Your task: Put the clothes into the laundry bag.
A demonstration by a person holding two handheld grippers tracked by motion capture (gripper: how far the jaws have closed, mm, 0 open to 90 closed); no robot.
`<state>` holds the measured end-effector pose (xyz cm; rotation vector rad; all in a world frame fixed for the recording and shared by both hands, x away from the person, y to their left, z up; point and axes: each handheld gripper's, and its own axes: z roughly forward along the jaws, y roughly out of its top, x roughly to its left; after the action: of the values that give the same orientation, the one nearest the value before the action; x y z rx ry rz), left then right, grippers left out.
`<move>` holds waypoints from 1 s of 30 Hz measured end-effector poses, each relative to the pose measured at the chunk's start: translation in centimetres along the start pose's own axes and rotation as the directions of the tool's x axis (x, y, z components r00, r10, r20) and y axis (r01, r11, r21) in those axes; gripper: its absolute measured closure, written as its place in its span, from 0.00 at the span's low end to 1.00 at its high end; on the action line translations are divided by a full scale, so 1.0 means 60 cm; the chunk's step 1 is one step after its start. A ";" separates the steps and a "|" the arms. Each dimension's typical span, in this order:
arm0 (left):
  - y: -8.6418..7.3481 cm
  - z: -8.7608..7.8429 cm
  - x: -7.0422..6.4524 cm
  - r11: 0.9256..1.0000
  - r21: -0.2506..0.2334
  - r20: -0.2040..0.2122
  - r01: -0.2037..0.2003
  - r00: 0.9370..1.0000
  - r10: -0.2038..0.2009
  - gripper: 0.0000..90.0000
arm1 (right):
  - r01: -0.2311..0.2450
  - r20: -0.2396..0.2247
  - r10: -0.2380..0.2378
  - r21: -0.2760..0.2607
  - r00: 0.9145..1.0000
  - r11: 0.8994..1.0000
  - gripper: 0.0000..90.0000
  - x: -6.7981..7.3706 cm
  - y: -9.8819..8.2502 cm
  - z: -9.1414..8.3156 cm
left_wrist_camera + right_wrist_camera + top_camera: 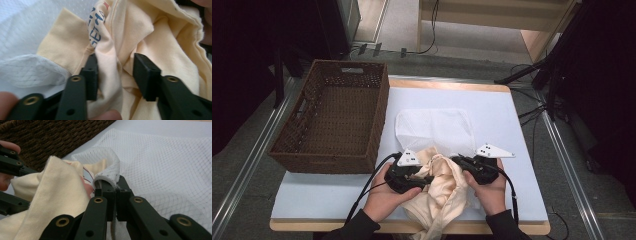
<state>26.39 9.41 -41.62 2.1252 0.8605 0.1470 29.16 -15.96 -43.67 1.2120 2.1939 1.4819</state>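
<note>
The right claw (116, 191) is pinching shut on the rim of a white mesh laundry bag (160, 167). The left claw (115, 75) is standing half open around a bunched fold of soft cream shirt (160, 32), beside a woven brown basket (337, 115) on the pale surface (512, 130).

The garment (439, 192) is pale cream-yellow, with blue lettering and a small red mark. The mesh bag (434, 127) is white with a fine grid. Left of the bag, the woven basket (334, 117) is dark brown. The tabletop (512, 130) is pale blue-white.
</note>
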 end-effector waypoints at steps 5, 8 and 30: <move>0.005 -0.002 0.015 0.996 -0.083 -0.035 0.034 0.999 -0.037 0.46 | 0.001 0.000 -0.001 -0.004 1.000 1.000 0.98 -0.001 0.001 -0.002; 0.016 0.009 0.028 0.995 -0.100 -0.037 -0.012 0.999 0.009 0.39 | -0.002 -0.002 0.002 -0.002 1.000 1.000 0.98 0.000 0.000 0.000; 0.024 0.055 0.060 0.992 0.047 -0.019 -0.117 0.993 0.118 0.54 | 0.002 -0.005 -0.002 0.007 1.000 1.000 0.98 0.000 -0.002 0.004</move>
<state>31.14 8.87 -43.37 2.2219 0.7583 0.2129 29.24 -15.84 -43.86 1.2094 2.2050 1.4791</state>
